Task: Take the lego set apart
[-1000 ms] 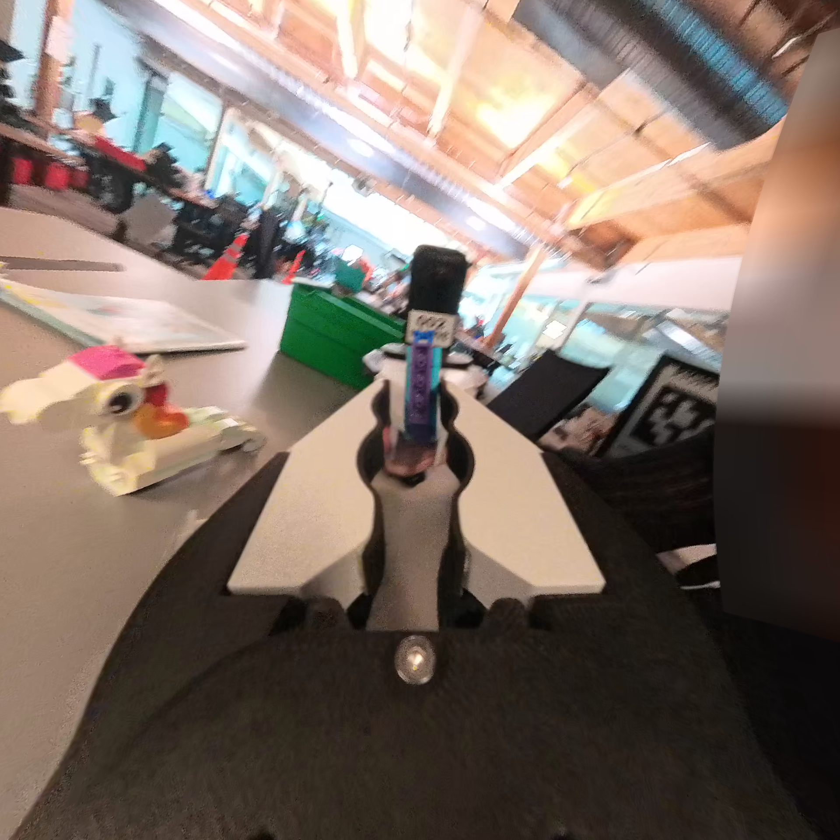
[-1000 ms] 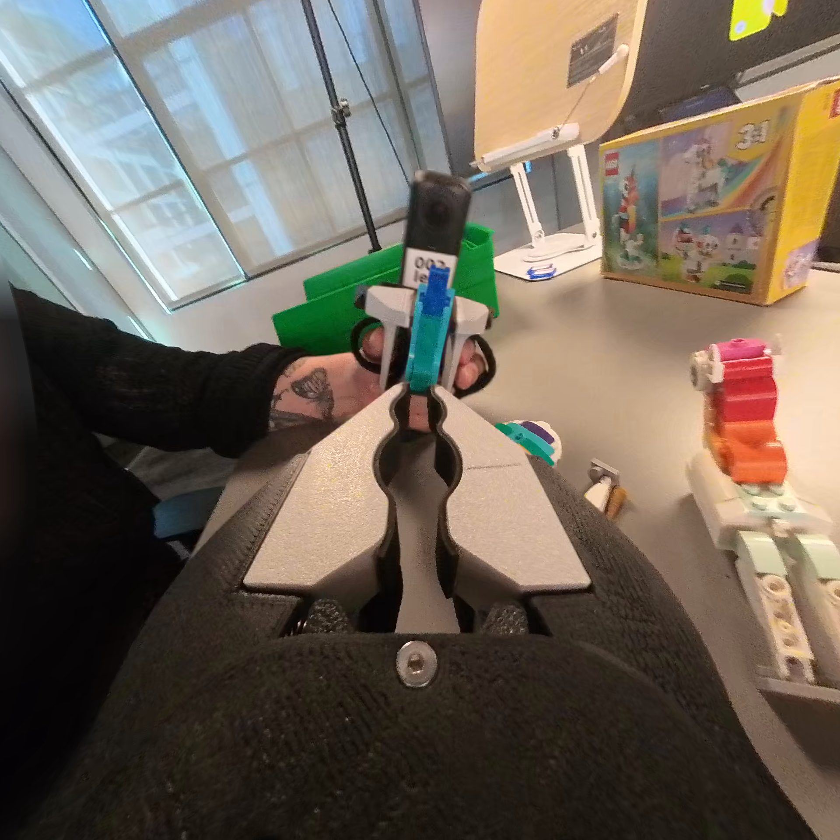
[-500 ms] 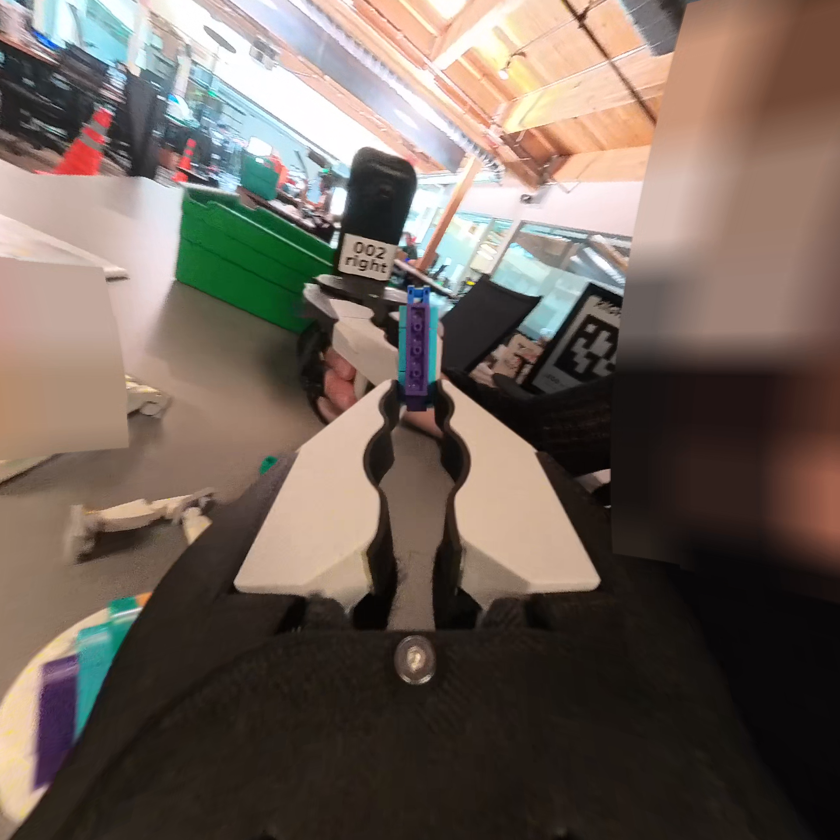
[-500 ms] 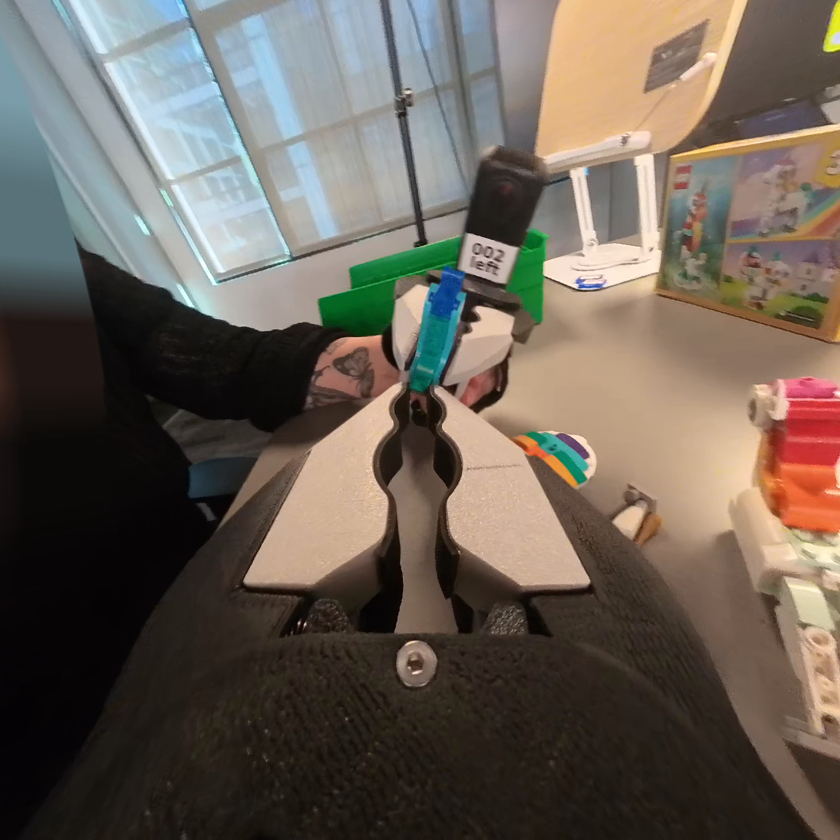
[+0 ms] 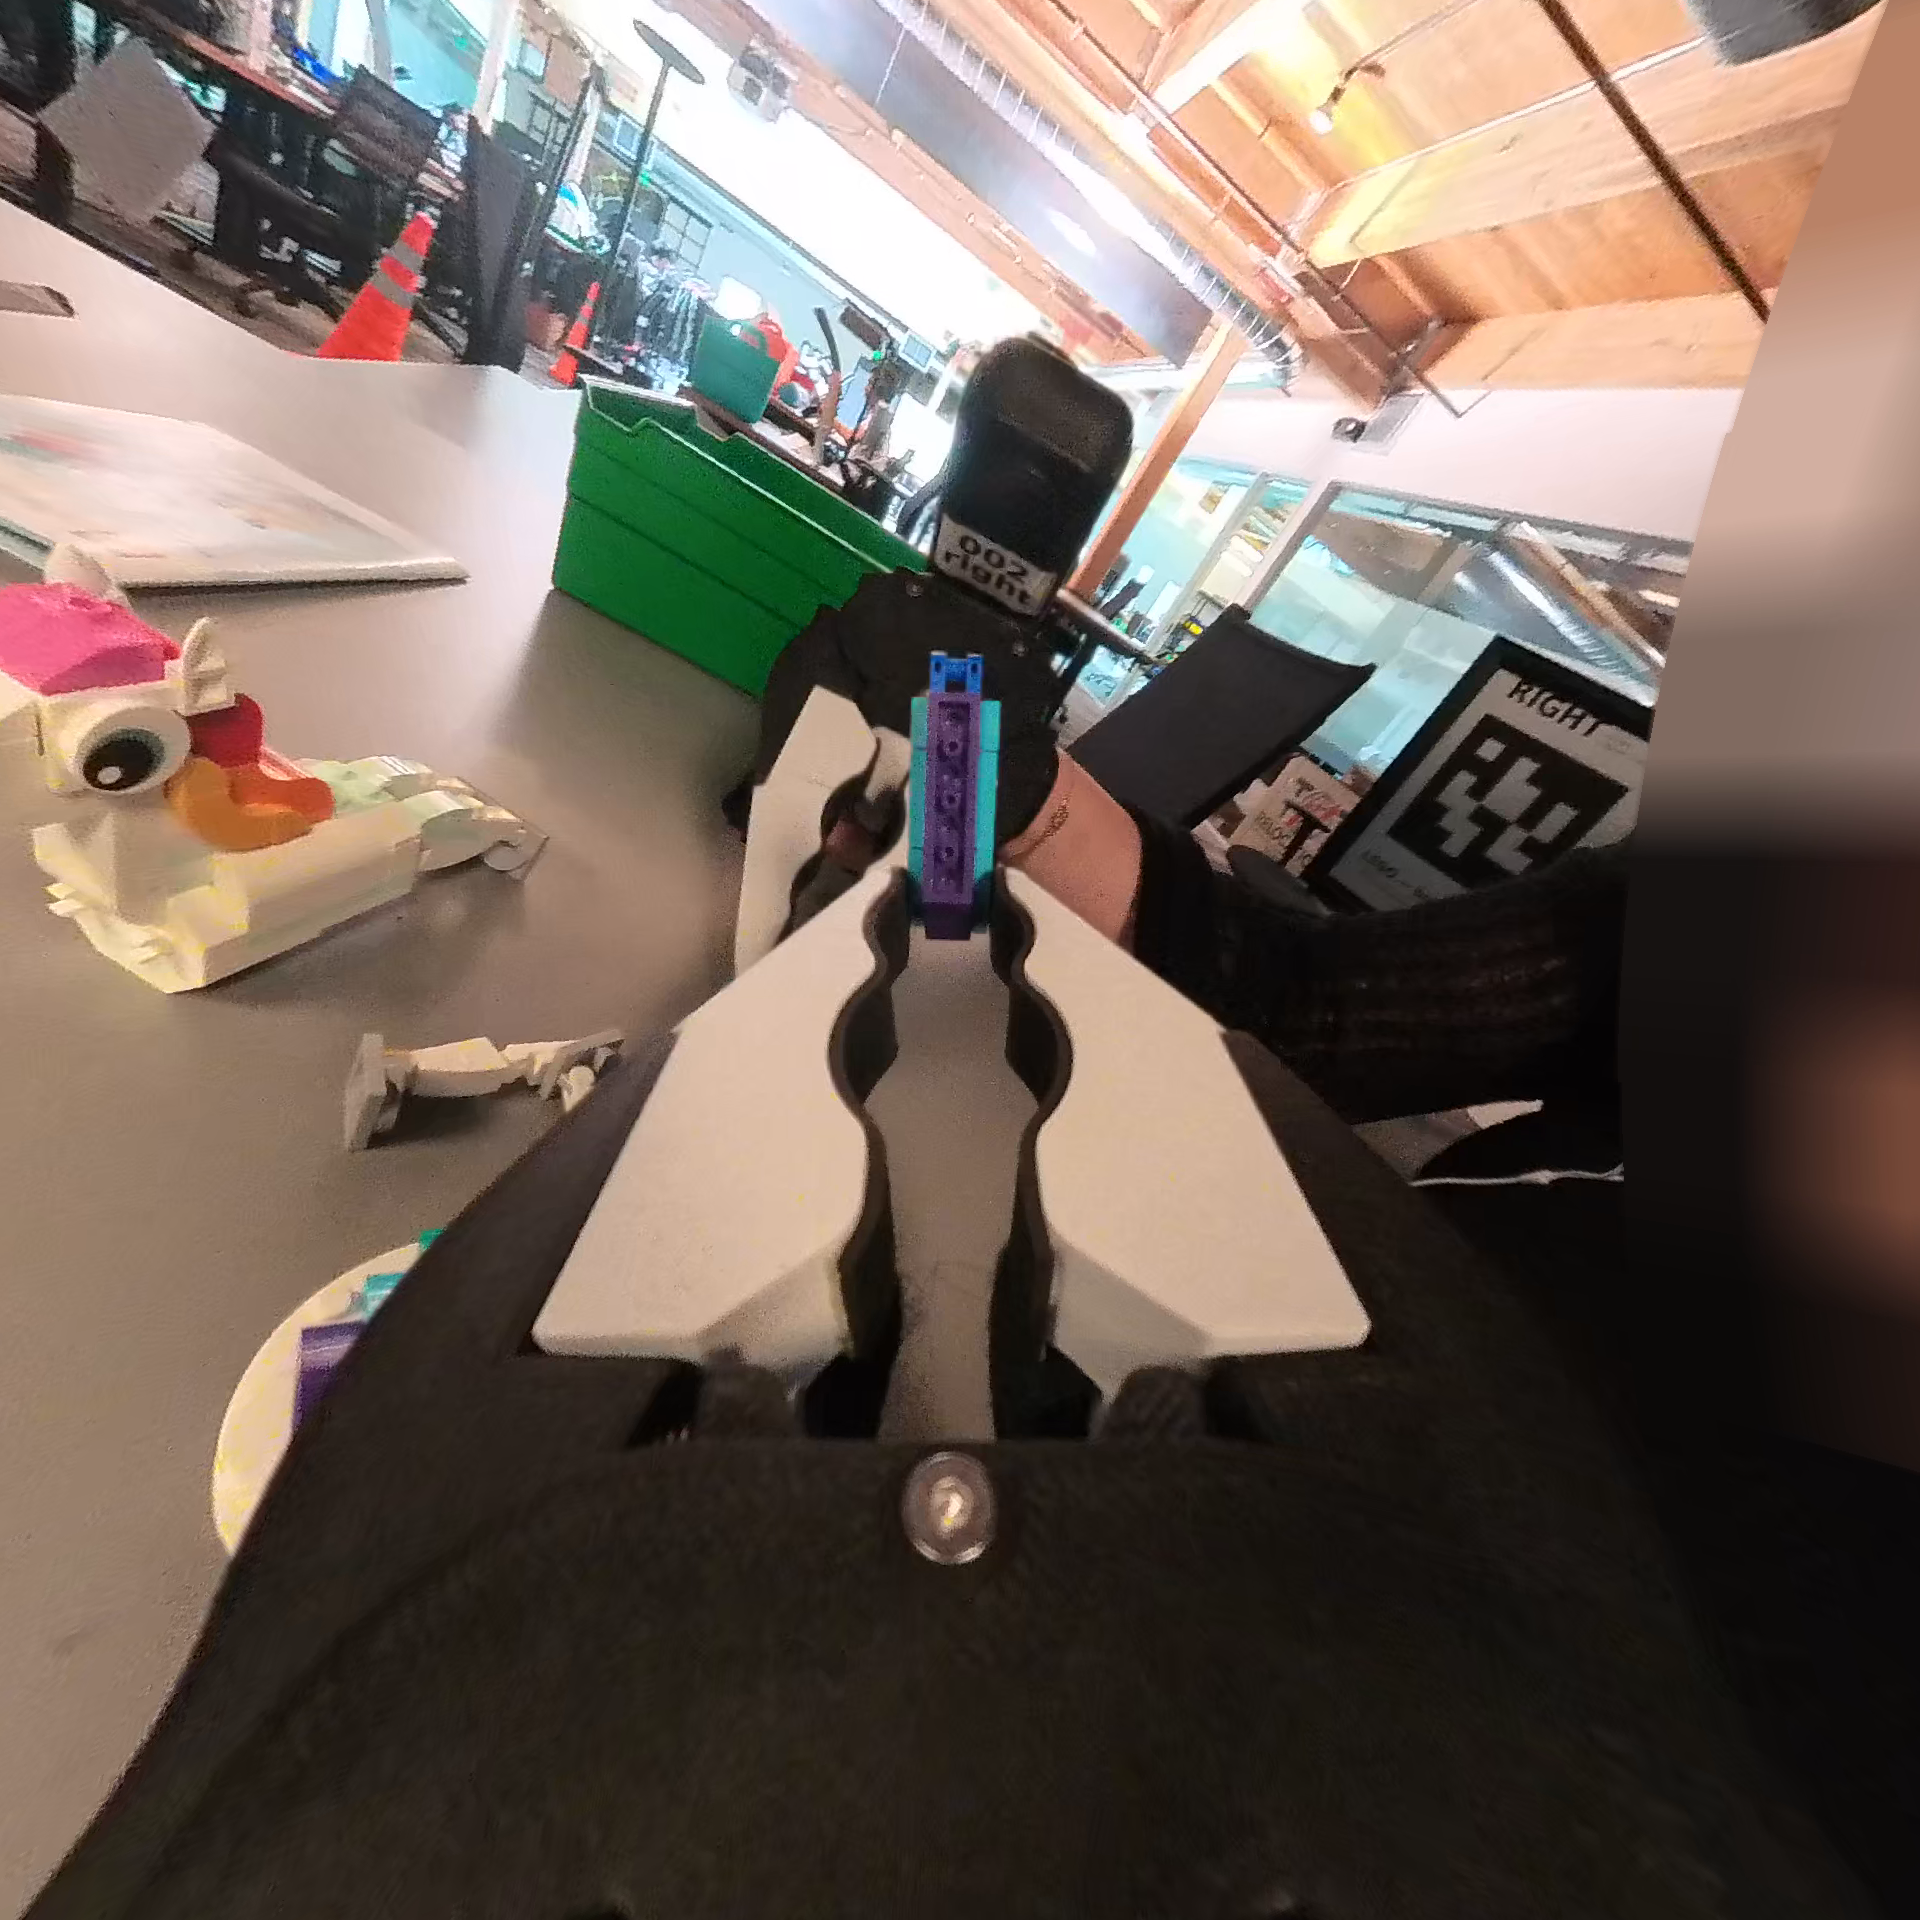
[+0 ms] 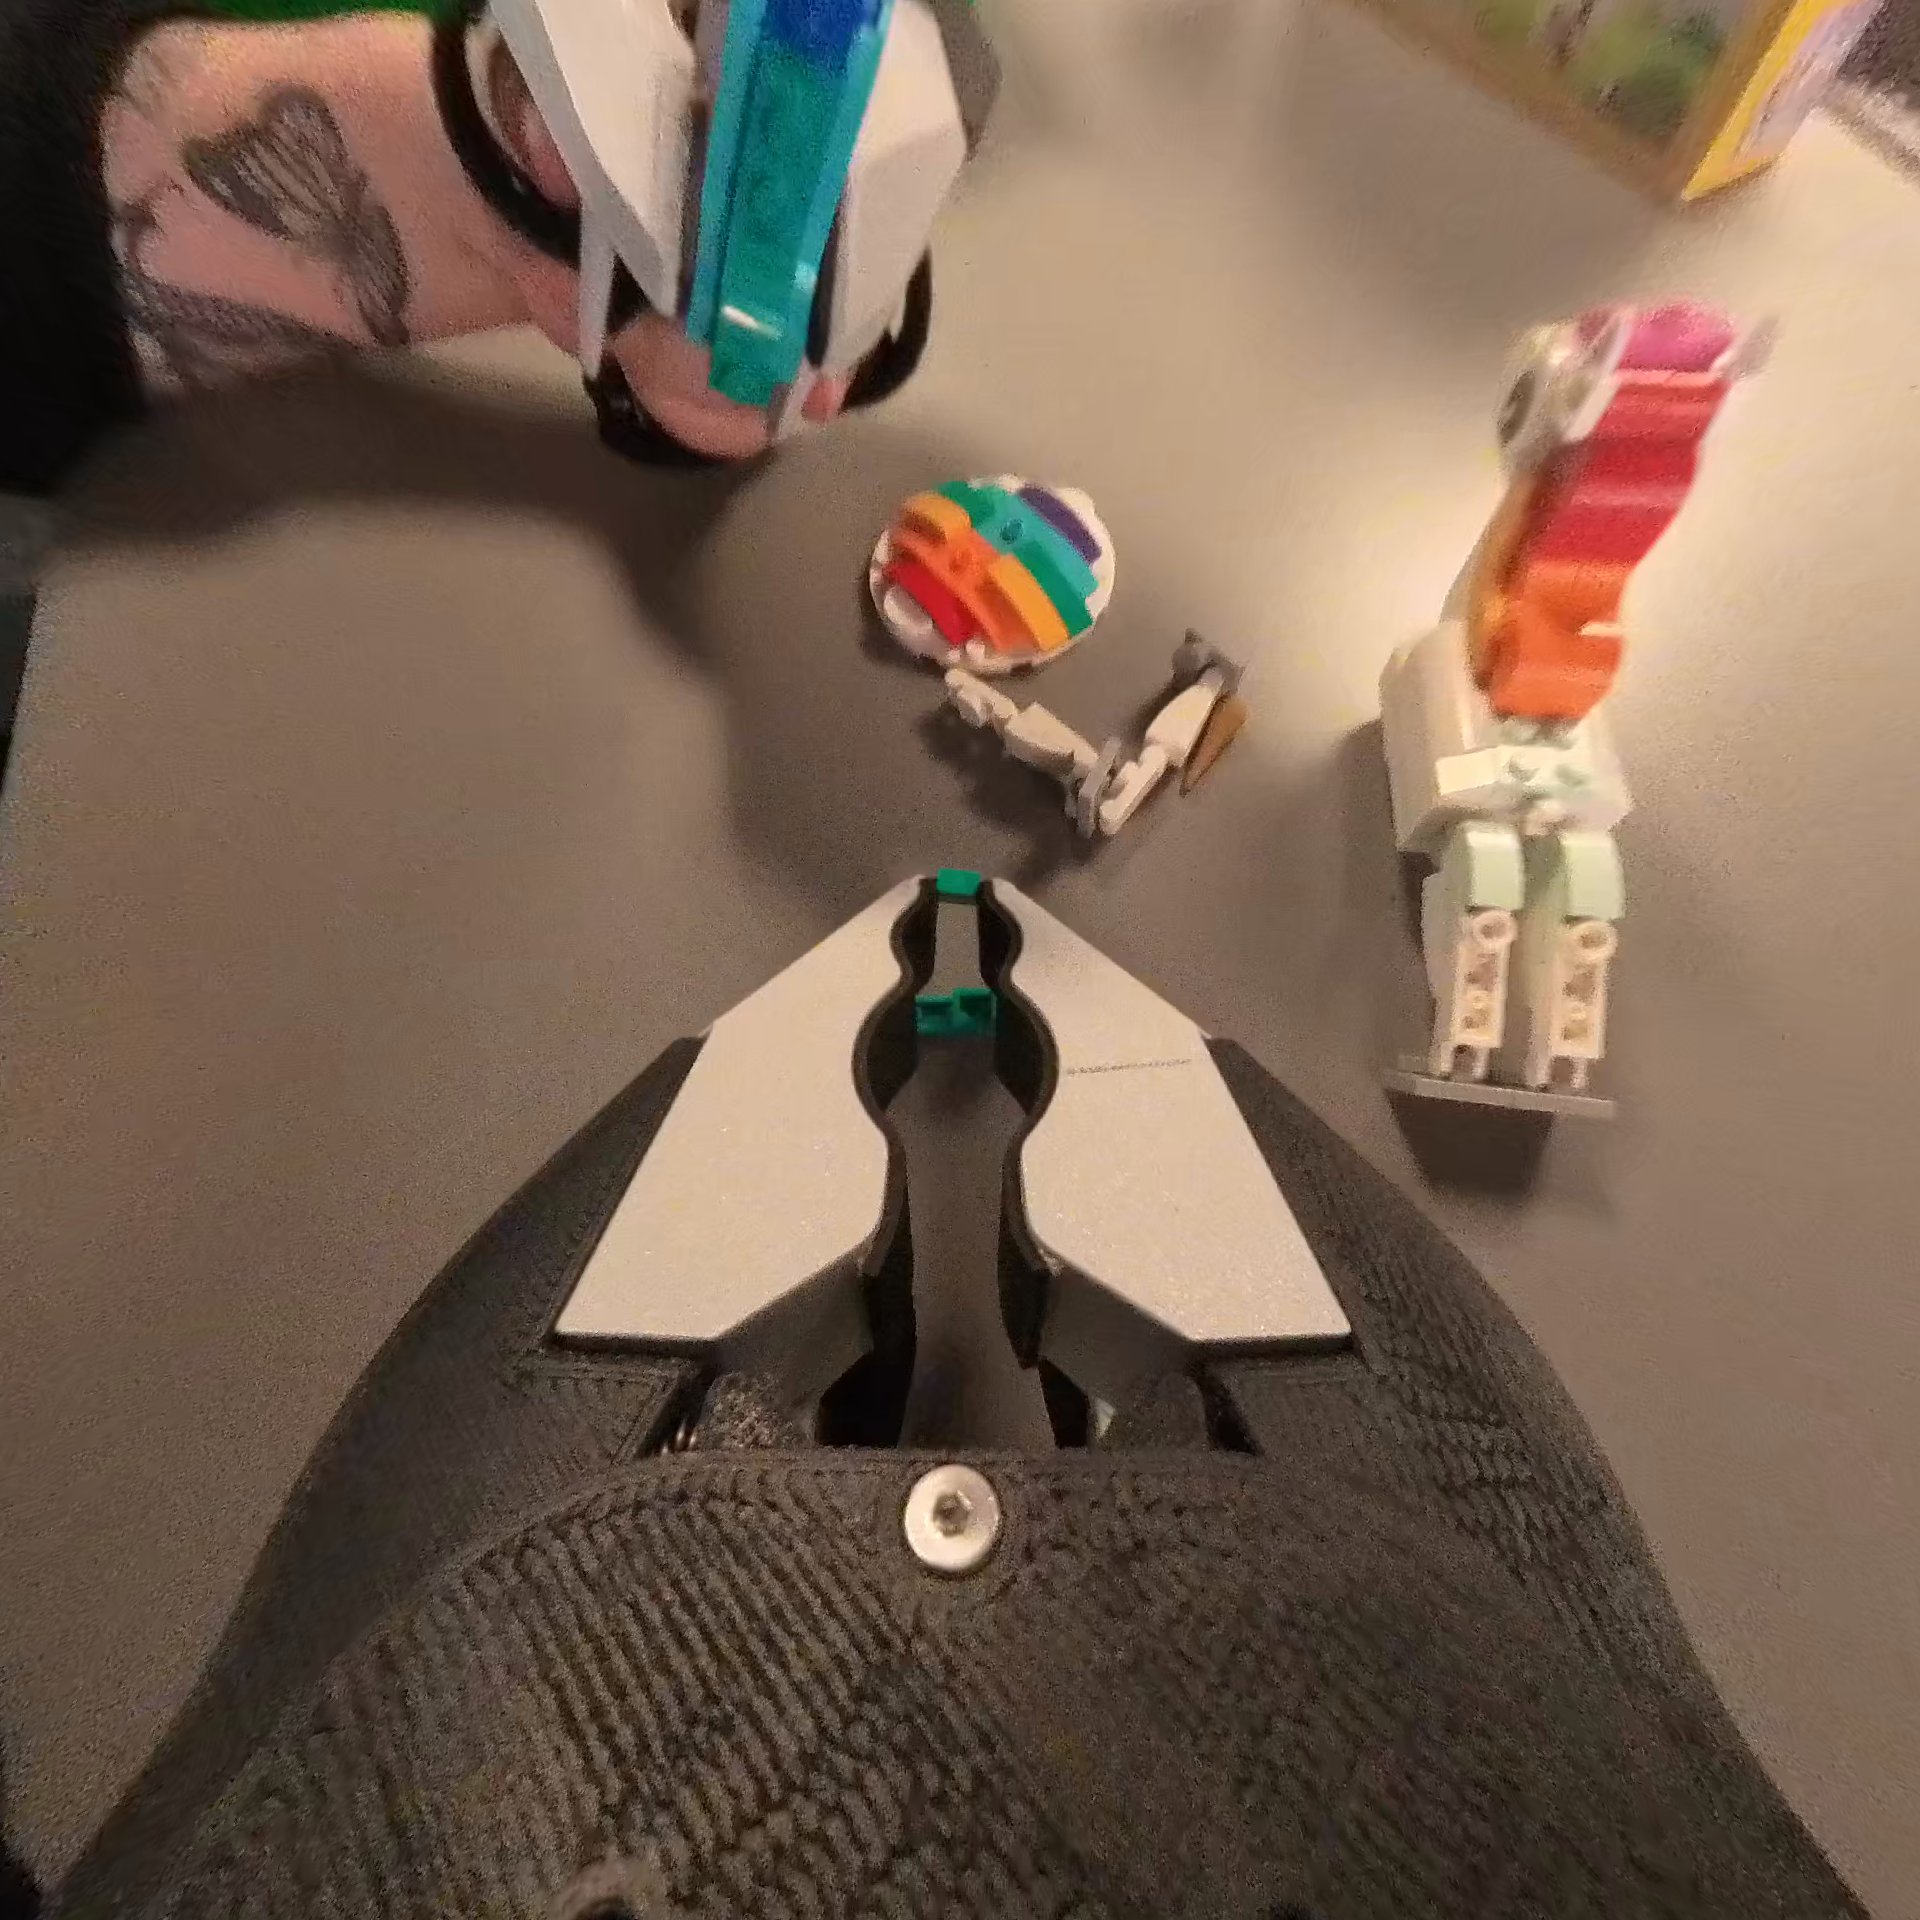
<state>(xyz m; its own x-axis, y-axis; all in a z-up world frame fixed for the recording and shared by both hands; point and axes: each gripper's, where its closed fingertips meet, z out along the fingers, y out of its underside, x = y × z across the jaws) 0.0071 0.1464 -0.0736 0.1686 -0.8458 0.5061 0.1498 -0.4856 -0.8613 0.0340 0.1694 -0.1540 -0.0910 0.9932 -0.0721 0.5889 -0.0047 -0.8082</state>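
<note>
Between the left gripper's [image 5: 951,896] pale grey wedge-shaped fingers sits a skinny brick stack [image 5: 953,805], purple face w/ studs, teal sides, small blue bit on top. Jaws are clamped on its lower end, the stack stands upright above the tips. Those fingers have wavy black inner edges, and the body behind is black w/ a rough ribbed print texture.

Right gripper [image 6: 957,885] is tilted down over the smooth grey table [image 6: 364,831]. Its jaws are nearly together, pinching a tiny green piece [image 6: 956,882] right at the tips; a second green bit [image 6: 952,1013] sits further back in the wavy slot, can't tell if it's the same part. Same matte grey finger plates, same coarse black shell w/ a shiny screw.

Rest of the lego is on the table, well apart from both grippers: a round white plate w/ curved rainbow arches [image 6: 992,575], glossy plastic, and just beside it a thin jointed white limb [image 6: 1101,748] w/ a tan tip. Further right lies the unicorn body [image 6: 1527,727], chunky white blocks, mint legs, red/orange wavy mane, pink top, a big round eye showing in the left wrist view.

Also around: a green plastic bin [image 5: 707,551], boxy w/ stepped walls, a flat booklet [image 5: 187,499], and the yellow set box's [image 6: 1662,94] corner, blurry.
</note>
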